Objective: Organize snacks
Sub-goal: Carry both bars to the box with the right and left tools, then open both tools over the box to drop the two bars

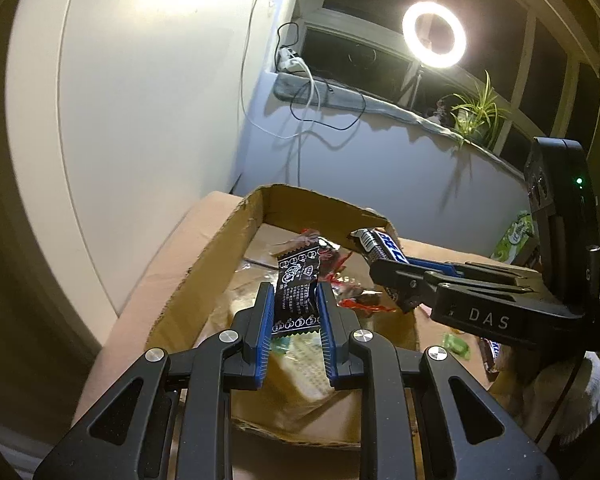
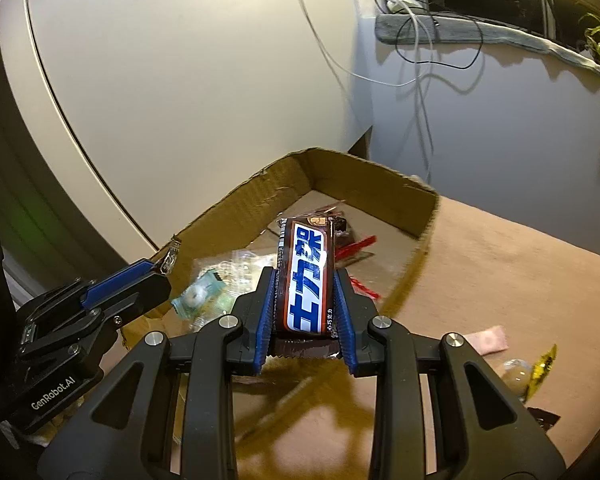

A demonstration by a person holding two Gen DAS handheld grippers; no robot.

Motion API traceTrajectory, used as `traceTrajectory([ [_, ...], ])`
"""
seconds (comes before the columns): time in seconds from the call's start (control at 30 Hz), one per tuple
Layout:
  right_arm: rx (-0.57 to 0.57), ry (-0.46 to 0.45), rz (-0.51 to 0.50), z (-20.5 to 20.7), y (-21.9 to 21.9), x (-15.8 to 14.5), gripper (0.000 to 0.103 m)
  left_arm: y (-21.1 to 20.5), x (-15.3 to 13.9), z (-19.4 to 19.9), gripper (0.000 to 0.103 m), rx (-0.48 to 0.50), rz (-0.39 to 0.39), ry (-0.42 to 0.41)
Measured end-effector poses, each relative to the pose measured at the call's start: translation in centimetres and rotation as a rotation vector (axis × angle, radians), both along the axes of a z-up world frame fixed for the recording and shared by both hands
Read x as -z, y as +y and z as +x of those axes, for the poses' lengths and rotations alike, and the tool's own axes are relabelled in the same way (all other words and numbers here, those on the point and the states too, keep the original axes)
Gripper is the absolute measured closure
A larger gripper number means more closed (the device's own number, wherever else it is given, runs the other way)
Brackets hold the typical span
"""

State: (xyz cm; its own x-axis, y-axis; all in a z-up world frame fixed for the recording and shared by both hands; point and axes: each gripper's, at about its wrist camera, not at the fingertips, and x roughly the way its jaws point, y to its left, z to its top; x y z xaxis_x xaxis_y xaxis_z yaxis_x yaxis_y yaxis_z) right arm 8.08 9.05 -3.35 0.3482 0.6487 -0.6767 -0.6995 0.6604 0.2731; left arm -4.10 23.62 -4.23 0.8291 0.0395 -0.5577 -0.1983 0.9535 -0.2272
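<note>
**Both grippers loaded over the box**

The left gripper (image 1: 296,312) pinches a black sachet with white print (image 1: 296,292) between its blue pads, holding it above the open cardboard box (image 1: 204,256). The right gripper (image 2: 305,300) clamps a brown bar with a blue-and-white label (image 2: 308,276), its far end tilted up over the same box. Inside lie red-wrapped snacks (image 2: 356,246) and a clear packet (image 2: 204,296). Out on the brown surface (image 2: 500,280), a pink packet (image 2: 488,340) and a yellow-wrapped candy (image 2: 540,368) sit well apart from the box.
</note>
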Motion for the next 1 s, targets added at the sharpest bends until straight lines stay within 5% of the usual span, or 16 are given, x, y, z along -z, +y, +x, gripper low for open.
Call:
traceTrajectory([
  [0.53, -0.014, 0.009, -0.017, 0.1, 1.5, 0.6, 0.073, 0.4, 0.2, 0.2, 0.082, -0.021, -0.002, 0.017],
  [0.67, -0.009, 0.005, -0.01, 0.2, 1.4, 0.4, 0.073, 0.5, 0.1, 0.2, 0.074, -0.026, -0.001, 0.014],
  [0.8, 0.006, -0.012, -0.011, 0.1, 1.2, 0.1, 0.045, 0.5, 0.1, 0.1, 0.074, -0.029, -0.003, 0.01],
  [1.0, 0.029, -0.027, -0.013, 0.4, 0.2, -0.2, 0.042, 0.3, -0.1, 0.1, 0.074, -0.028, -0.002, 0.005],
])
